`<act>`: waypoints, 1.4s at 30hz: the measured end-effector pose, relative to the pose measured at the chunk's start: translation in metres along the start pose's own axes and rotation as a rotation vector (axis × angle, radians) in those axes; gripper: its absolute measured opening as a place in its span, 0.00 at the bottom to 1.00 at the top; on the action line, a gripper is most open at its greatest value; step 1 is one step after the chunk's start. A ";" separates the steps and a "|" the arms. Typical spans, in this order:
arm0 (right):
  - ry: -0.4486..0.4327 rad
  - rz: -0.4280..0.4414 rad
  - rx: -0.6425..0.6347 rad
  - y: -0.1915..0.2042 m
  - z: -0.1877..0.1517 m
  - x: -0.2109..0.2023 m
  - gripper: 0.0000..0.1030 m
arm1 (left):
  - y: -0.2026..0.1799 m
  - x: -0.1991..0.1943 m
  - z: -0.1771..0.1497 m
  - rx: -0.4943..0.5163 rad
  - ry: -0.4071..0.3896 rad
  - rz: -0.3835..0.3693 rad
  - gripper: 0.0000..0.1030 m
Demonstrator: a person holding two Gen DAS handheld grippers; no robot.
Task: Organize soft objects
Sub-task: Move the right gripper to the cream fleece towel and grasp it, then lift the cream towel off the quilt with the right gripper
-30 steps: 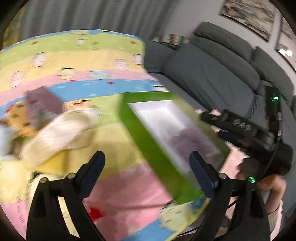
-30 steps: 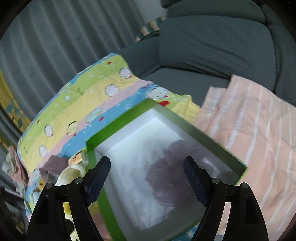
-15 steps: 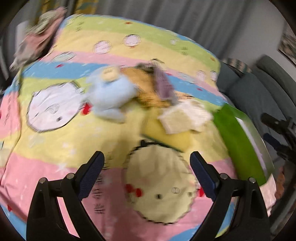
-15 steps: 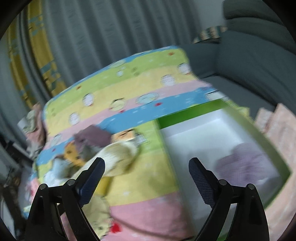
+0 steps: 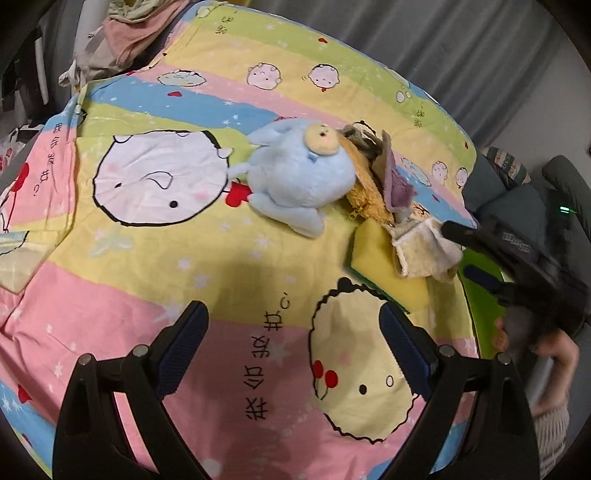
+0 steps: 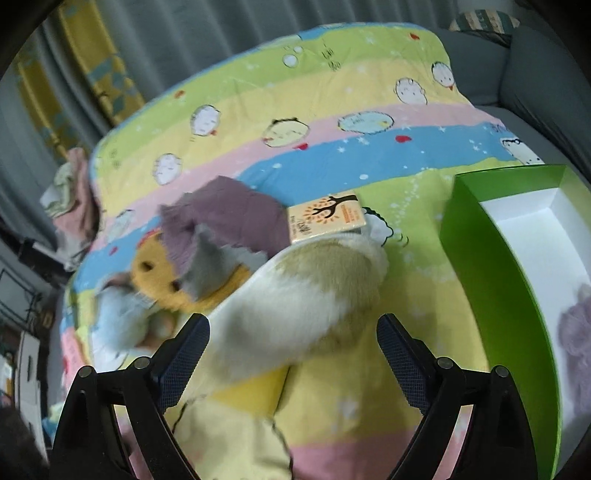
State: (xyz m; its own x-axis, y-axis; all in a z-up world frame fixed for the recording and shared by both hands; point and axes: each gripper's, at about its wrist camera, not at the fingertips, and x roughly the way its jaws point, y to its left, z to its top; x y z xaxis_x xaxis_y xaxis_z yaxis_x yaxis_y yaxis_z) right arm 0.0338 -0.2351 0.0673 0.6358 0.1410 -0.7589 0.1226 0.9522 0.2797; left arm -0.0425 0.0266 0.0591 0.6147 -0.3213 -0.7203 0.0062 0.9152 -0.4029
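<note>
A pile of soft things lies on the striped cartoon blanket (image 5: 155, 258): a light blue plush (image 5: 299, 177), an orange-brown plush (image 5: 365, 192), a purple cloth (image 5: 395, 181), a cream towel (image 5: 424, 251) and a yellow sponge (image 5: 380, 273). My left gripper (image 5: 293, 347) is open and empty above the blanket, short of the pile. My right gripper (image 6: 293, 350) is open, with the cream towel (image 6: 299, 295) between its fingers, not clamped. It also shows in the left wrist view (image 5: 480, 254). The green box (image 6: 491, 266) with a white inside holds a purple fluffy thing (image 6: 576, 332).
Crumpled pink and beige clothes (image 5: 129, 29) lie at the blanket's far left corner. A grey sofa (image 6: 517, 62) stands behind the blanket at the right. Grey curtains (image 6: 184, 33) hang at the back. A tagged card (image 6: 328, 218) lies on the purple cloth.
Both grippers swung left, away from the green box and toward the pile of soft things. The right gripper now straddles the cream towel. Both stay open.
</note>
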 end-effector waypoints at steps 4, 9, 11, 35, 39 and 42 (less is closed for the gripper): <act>0.050 -0.055 -0.024 -0.001 0.005 0.034 0.90 | 0.003 0.002 0.004 -0.002 -0.006 0.021 0.91; 0.026 -0.002 0.005 -0.008 0.007 0.046 0.50 | 0.007 0.003 0.005 -0.017 0.000 0.013 0.91; 0.037 0.018 0.022 -0.012 0.008 0.050 0.32 | 0.008 0.004 0.006 -0.015 0.003 0.012 0.91; 0.077 0.360 0.087 0.010 -0.067 -0.076 0.27 | 0.023 -0.023 0.010 -0.088 -0.021 -0.087 0.91; 0.185 0.372 0.079 0.023 -0.081 -0.045 0.27 | 0.023 -0.020 0.008 -0.085 -0.006 -0.072 0.91; 0.151 0.309 0.040 0.032 -0.079 -0.030 0.28 | 0.018 -0.016 0.004 -0.062 0.022 -0.082 0.91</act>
State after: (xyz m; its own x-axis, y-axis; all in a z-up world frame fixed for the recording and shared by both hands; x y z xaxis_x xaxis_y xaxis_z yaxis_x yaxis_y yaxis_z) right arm -0.0416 -0.1878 0.0520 0.5280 0.4626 -0.7122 -0.0263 0.8471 0.5307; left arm -0.0491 0.0492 0.0653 0.5964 -0.4004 -0.6957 0.0067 0.8692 -0.4945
